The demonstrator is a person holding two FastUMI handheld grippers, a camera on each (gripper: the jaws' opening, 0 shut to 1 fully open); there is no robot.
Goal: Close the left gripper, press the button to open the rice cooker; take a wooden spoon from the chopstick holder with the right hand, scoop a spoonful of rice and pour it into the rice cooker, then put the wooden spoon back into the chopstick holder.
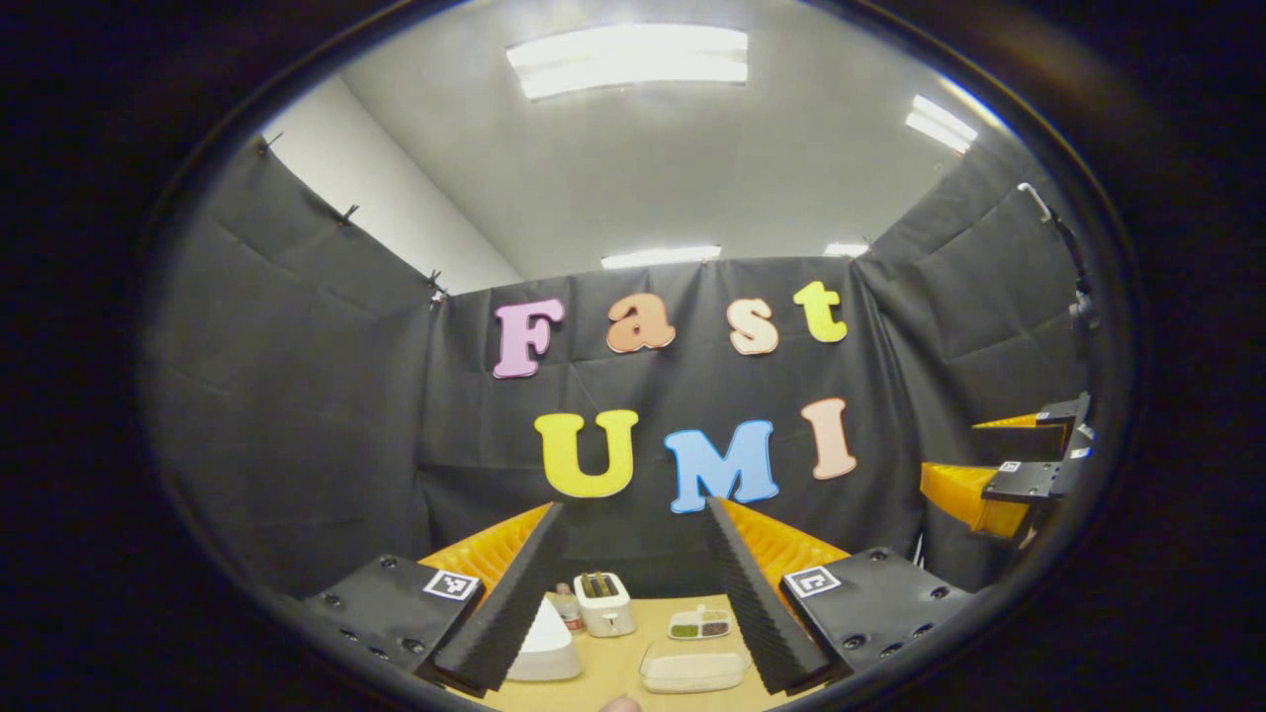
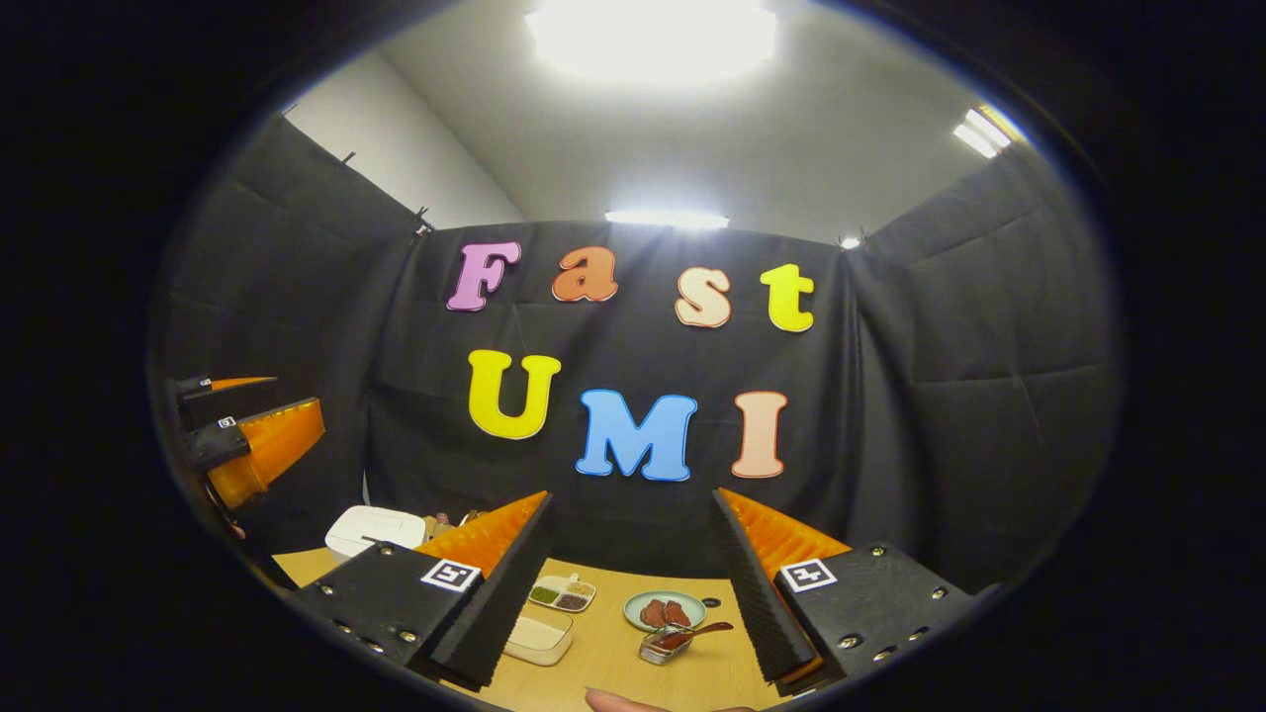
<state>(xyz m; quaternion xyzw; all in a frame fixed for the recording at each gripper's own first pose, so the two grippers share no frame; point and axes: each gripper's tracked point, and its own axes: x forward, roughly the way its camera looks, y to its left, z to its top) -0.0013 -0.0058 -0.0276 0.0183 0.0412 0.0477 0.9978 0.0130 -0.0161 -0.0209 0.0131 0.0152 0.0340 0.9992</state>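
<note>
In the left gripper view, the left tool is standing spread wide, holding nothing, hovering above the worktop. The white, rounded rice cooker is sitting low left between the fingers, lid down. Beside it a white toaster, a divided dish of grains and a clear rice box are resting on the tan wood. The right tool is showing at the far right.

In the right gripper view, the right tool is gaping too, empty. A wooden spoon is lying in a small metal tray, near a plate. The cooker is sitting far left, under the left tool. Black cloth is walling the booth.
</note>
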